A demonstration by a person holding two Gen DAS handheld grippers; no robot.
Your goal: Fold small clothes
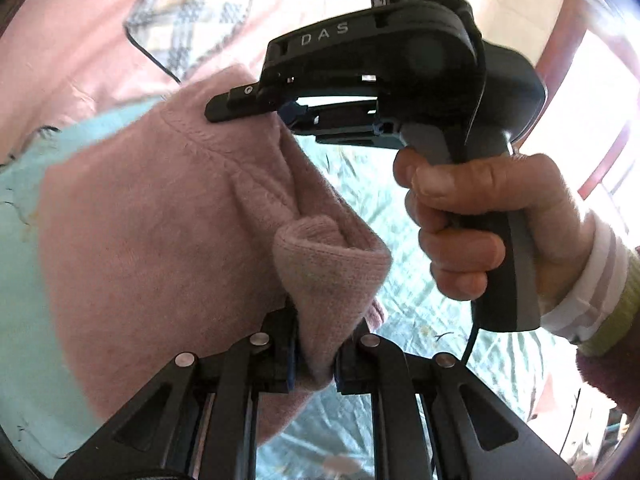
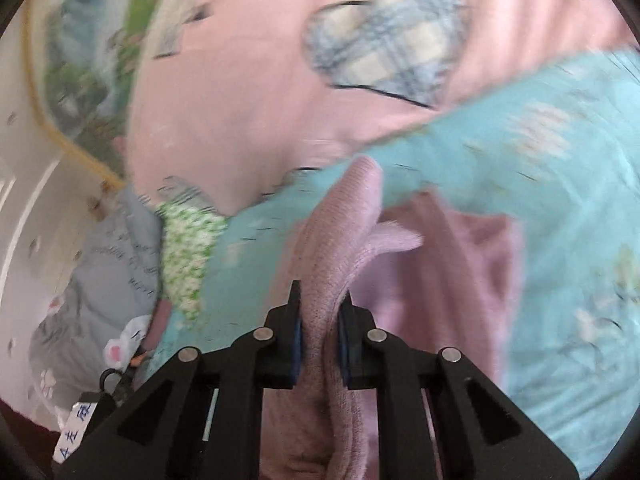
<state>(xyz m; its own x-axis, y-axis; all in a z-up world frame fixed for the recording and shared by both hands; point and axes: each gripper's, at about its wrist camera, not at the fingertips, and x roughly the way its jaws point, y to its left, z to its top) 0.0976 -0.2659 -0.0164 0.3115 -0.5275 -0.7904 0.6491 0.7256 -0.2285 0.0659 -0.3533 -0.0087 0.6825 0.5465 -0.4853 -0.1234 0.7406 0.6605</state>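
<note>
I count two grippers, the left (image 1: pixel 314 354) and the right (image 2: pixel 320 320), one pink knit (image 1: pixel 160 220) between their fingers, and one hand (image 1: pixel 480 224).

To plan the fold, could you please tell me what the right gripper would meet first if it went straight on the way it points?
The right gripper is shut on the pink knit garment. Straight ahead, beyond that fabric, it would probably meet the turquoise sheet; depth is unclear in the blur.

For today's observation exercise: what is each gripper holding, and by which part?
Both hold the pink knit garment. The left gripper pinches a bunched fold of it; the right gripper is shut on a ribbed edge.
</note>
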